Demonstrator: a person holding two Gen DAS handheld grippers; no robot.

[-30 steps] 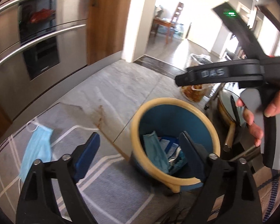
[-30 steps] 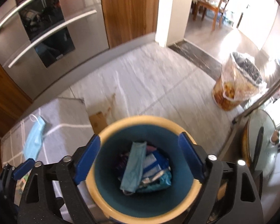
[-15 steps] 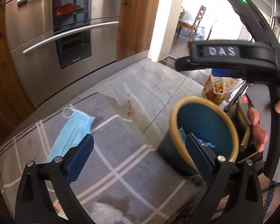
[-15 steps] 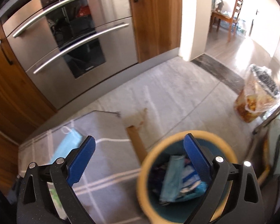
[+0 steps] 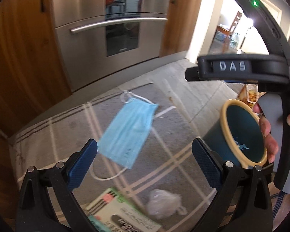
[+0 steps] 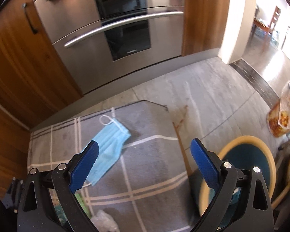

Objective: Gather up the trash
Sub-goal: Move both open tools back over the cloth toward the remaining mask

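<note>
Printed green-and-white paper packet (image 5: 123, 212) cut off by the left wrist view's bottom edge, print too blurred to read. Blue bin with cream rim (image 6: 247, 166) half hidden behind the right gripper's finger (image 6: 205, 166), contents unreadable. Crumpled clear plastic bag (image 6: 104, 222) clipped at frame bottom.

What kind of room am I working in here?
Most likely a home kitchen: a built-in steel oven set between wooden cabinets, and a checked floor mat on a stone-tiled floor.

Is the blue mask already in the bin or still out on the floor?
Out. The blue mask lies flat on the grey rug, beside the bin.
</note>
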